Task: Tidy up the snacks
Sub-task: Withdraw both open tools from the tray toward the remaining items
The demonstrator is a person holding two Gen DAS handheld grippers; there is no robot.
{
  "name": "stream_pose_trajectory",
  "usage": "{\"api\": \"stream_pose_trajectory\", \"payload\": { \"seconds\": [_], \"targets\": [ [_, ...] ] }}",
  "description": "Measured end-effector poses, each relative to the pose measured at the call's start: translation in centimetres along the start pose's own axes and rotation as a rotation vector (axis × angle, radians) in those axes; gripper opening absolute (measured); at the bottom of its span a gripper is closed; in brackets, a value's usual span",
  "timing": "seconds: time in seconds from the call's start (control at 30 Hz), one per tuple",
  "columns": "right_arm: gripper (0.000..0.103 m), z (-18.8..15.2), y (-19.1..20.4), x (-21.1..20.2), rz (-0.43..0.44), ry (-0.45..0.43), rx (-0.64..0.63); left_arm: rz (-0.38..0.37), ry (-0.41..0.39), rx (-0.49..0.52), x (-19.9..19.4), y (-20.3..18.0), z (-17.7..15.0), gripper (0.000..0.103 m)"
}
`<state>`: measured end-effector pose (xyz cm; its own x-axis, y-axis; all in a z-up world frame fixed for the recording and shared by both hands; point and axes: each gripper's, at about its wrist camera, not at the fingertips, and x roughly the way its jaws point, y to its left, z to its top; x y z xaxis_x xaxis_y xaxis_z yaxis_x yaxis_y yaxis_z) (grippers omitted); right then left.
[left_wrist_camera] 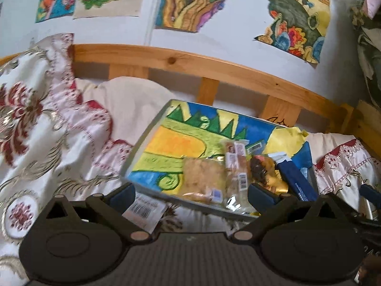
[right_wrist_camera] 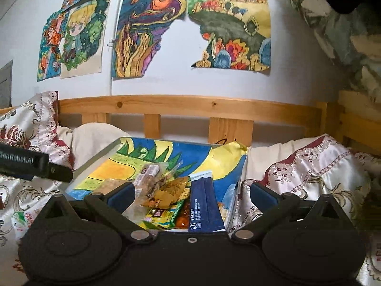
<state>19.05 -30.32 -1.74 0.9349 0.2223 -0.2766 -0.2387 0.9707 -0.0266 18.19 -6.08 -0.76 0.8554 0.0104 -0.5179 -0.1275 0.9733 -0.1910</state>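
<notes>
Both claws, left claw (left_wrist_camera: 190, 194) and right claw (right_wrist_camera: 190, 194), gape wide and empty over the snacks (right_wrist_camera: 166, 197) piled on the tray's (left_wrist_camera: 152, 128) near right. Sorting seems barely begun. Next, I'd say, one claw drops onto a single packet, perhaps the blue pack (right_wrist_camera: 204, 205).

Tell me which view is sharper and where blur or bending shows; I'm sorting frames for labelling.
Left wrist view: motion-smeared, the clear-wrapped snack packets and the white barcode label soft. Right wrist view: crisper, white print on the dark blue flat packet almost readable. Both: fisheye bows the light wooden bed rail, and corners go dark.
</notes>
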Motion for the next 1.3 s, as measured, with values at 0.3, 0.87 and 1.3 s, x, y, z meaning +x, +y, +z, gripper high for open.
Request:
{"api": "stream_pose_trajectory", "payload": {
  "seconds": [0.3,0.87,1.3],
  "targets": [
    [0.102,0.1,2.2,-4.0,0.012,-0.001,-0.035,0.037,-0.016,-0.006,-3.8,2.2,-2.6,0.102],
    [0.102,-1.1,6.1,-8.7,-0.002,0.071,-0.007,-0.003,0.123,0.098,-7.0,5.2,-6.3,0.102],
    [0.102,-2.4,8.7,-10.0,0.04,0.117,-0.04,0.018,0.096,0.168,-9.6,6.1,-6.2,0.102]
  ]
}}
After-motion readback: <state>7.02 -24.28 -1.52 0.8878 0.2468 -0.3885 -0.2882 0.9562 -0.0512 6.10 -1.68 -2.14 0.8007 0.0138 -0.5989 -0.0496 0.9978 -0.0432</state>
